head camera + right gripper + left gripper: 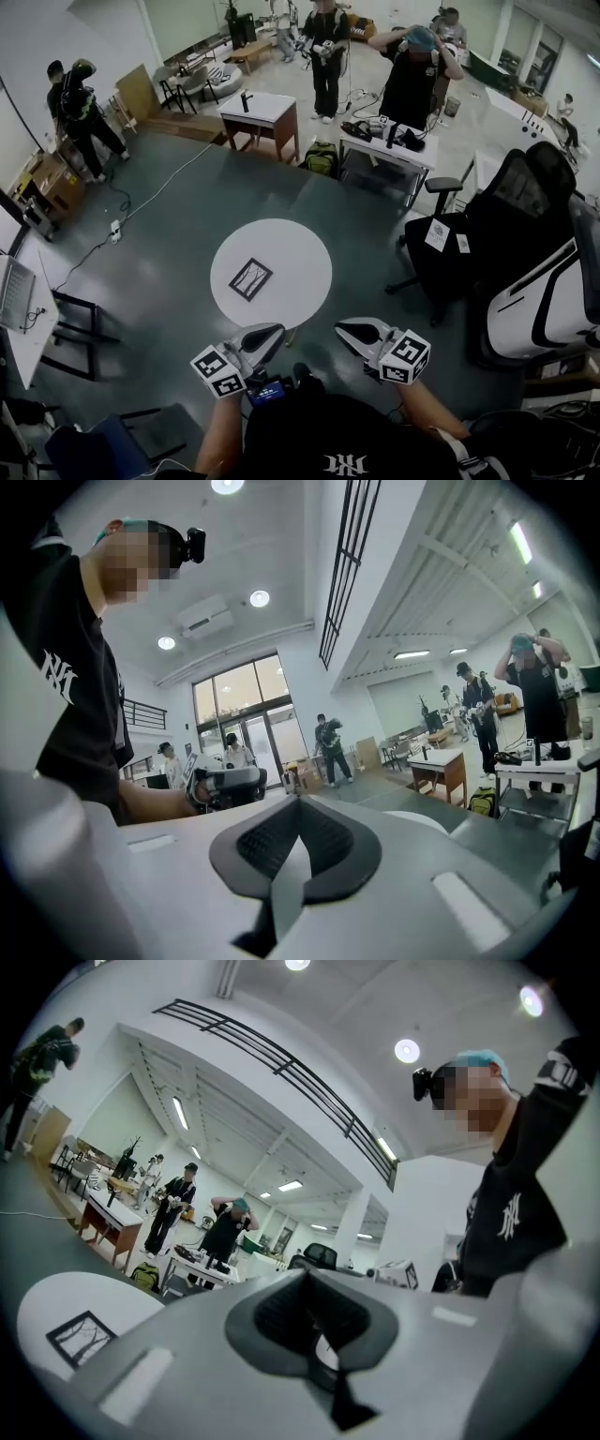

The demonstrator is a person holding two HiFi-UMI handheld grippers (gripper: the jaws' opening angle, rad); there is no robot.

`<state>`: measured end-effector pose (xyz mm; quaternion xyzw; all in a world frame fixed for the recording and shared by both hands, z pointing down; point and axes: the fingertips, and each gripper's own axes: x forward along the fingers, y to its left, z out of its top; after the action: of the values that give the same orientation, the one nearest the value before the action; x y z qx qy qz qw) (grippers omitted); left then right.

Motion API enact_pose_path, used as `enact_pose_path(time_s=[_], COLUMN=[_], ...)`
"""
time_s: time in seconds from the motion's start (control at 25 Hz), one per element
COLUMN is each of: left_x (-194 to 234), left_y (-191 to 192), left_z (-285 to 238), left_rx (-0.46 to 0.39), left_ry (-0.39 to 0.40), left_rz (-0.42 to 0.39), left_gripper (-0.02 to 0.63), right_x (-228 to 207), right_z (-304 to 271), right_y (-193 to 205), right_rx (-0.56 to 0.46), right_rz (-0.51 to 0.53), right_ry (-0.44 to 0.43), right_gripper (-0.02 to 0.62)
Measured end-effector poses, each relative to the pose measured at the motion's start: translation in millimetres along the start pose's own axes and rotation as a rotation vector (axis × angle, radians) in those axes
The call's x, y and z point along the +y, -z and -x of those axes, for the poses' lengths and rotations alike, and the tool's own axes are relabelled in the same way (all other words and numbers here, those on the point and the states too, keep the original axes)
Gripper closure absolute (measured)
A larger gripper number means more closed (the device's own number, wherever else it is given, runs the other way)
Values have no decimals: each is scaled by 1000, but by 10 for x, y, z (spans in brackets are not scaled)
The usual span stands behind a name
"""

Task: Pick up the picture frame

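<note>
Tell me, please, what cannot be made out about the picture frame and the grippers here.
- Picture frame: head view, too small to tell what it shows.
- Picture frame, right gripper view: hidden behind the body of the shut right gripper.
- Person's hands: head view, covered by the left gripper and the right gripper.

Black picture frame (pixel 250 279) on white round table (pixel 305 251)

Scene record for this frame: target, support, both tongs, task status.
target: picture frame, lying flat, untouched
support: round white table, frame near its centre
left tongs: shut, empty, by the table's near edge
right tongs: shut, empty, by the table's near edge
status: frame not yet grasped
</note>
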<state>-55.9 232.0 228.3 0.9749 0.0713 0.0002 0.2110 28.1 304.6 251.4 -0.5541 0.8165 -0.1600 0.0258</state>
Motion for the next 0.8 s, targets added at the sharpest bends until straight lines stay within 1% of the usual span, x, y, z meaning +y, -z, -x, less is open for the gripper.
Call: enact_pose_path(time_s=[0.16, 0.28, 0.4, 0.52, 0.68, 0.8], left_x=[479, 792, 1105, 1368, 1679, 1962], left_y=[-347, -483, -507, -486, -421, -413], left_z=[-76, -17, 113, 233, 331, 281], left_rx=[-32, -44, -56, -72, -77, -84], left_ry=[-28, -70, -125, -197, -283, -355], left_rz=[-16, -32, -27, 6, 52, 77], left_gripper=[603, 603, 603, 603, 603, 603], right_x=[-340, -480, -579, -727, -989, -1236], right_z=[-454, -825, -1165, -1409, -1664, -1878], right_y=[-238, -326, -370, -374, -310, -240], right_rx=[1, 16, 16, 32, 71, 105], right_rz=[6, 23, 34, 32, 2, -27], right_ry=[-24, -65, -109, -137, -175, -229], right_gripper=[594, 594, 594, 594, 594, 594])
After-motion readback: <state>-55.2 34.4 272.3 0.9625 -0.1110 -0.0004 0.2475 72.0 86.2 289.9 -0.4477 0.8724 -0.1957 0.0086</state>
